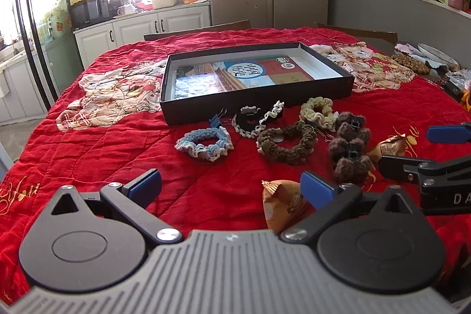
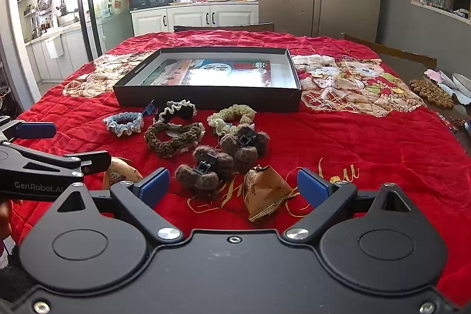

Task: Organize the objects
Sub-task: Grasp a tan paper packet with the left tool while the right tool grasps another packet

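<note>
A shallow black box with a printed picture inside lies on the red quilt. In front of it lie several scrunchies: blue, black-and-white, dark brown and cream. Two fuzzy brown hair claws lie beside them. Two tan wrapped packets lie nearest, one by my left gripper, the other between my right fingers. My left gripper is open and empty. My right gripper is open and empty.
The red quilt covers the table. A blue binder clip lies by the blue scrunchie. A woven coaster and plates sit at the table's right edge. Chairs, cabinets and a fridge stand behind.
</note>
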Demonstrator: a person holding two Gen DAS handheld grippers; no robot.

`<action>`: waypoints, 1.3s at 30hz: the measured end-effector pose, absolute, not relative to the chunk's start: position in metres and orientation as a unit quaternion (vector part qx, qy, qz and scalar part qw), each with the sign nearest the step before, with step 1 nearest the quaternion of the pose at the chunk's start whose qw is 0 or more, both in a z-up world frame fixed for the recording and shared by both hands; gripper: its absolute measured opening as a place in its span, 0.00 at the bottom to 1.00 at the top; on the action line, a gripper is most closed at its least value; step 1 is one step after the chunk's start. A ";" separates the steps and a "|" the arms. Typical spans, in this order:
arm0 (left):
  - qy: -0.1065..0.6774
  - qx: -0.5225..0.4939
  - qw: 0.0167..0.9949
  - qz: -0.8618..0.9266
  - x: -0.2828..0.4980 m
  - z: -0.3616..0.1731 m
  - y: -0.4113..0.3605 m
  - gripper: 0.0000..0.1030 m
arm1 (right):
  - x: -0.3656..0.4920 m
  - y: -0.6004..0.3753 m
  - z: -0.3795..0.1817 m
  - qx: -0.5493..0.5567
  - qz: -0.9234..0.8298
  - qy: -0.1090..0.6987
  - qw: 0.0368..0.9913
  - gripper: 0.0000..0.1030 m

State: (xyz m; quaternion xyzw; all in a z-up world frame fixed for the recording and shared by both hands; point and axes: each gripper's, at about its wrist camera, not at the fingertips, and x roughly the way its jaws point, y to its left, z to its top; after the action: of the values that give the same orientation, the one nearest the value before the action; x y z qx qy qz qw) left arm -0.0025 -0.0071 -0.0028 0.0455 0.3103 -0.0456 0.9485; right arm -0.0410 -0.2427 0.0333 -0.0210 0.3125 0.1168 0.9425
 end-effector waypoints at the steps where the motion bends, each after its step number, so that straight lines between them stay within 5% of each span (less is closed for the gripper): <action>1: 0.311 0.046 0.948 -0.047 -0.002 -0.003 -0.007 1.00 | -0.041 -0.242 0.033 -0.022 0.117 0.312 0.942 0.91; 15: 0.334 0.047 0.939 -0.069 0.004 -0.011 -0.007 1.00 | -0.037 -0.243 0.028 -0.027 0.113 0.320 0.940 0.89; 22: 0.336 0.056 0.936 -0.083 0.007 -0.017 -0.010 0.98 | -0.031 -0.247 0.019 -0.054 0.098 0.311 0.944 0.75; 39: 0.369 0.019 0.918 -0.144 0.022 -0.035 -0.011 0.68 | -0.011 -0.254 -0.005 -0.055 0.123 0.332 0.934 0.49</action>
State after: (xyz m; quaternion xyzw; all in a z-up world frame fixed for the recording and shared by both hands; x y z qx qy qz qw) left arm 0.0219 -0.0114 -0.0346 0.0194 0.3686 -0.1442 0.9182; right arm -0.0114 -0.2541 -0.0054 -0.0549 0.3316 0.1228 0.9338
